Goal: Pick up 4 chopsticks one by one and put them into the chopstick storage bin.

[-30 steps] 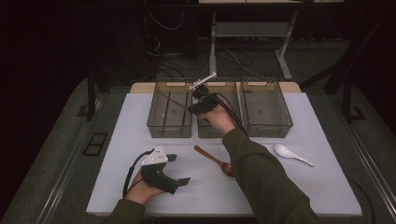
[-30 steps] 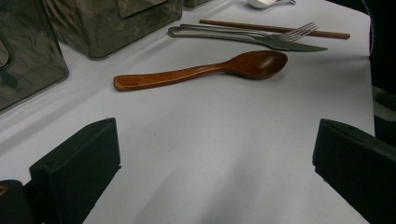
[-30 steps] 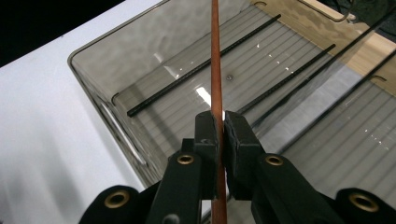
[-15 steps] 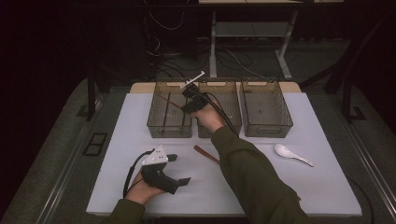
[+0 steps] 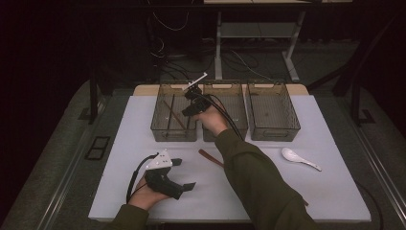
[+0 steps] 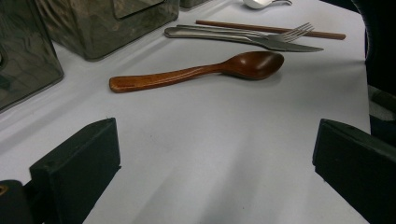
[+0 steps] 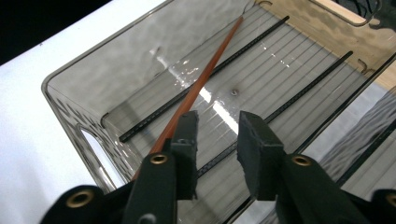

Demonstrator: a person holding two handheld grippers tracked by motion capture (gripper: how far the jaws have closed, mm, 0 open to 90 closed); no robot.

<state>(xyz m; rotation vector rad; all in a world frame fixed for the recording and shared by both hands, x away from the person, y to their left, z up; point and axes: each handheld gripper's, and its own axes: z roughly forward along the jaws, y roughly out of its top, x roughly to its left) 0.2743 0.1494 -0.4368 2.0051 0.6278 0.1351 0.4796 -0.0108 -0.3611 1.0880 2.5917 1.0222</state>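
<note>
from above i see my right gripper (image 5: 190, 94) over the left bin (image 5: 158, 125) on a white table (image 5: 335, 191) in a dark room. my left gripper (image 6: 215, 172) gapes over bare tabletop near a wooden spoon (image 6: 196, 72). right gripper view: jaws just parted, gripping nothing, brown chopstick (image 7: 205, 79) in the bin beside them.

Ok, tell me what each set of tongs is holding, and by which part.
Nothing. The right tongs have just opened over the left bin, the brown chopstick lying free inside. The left tongs are open over bare table.
</note>
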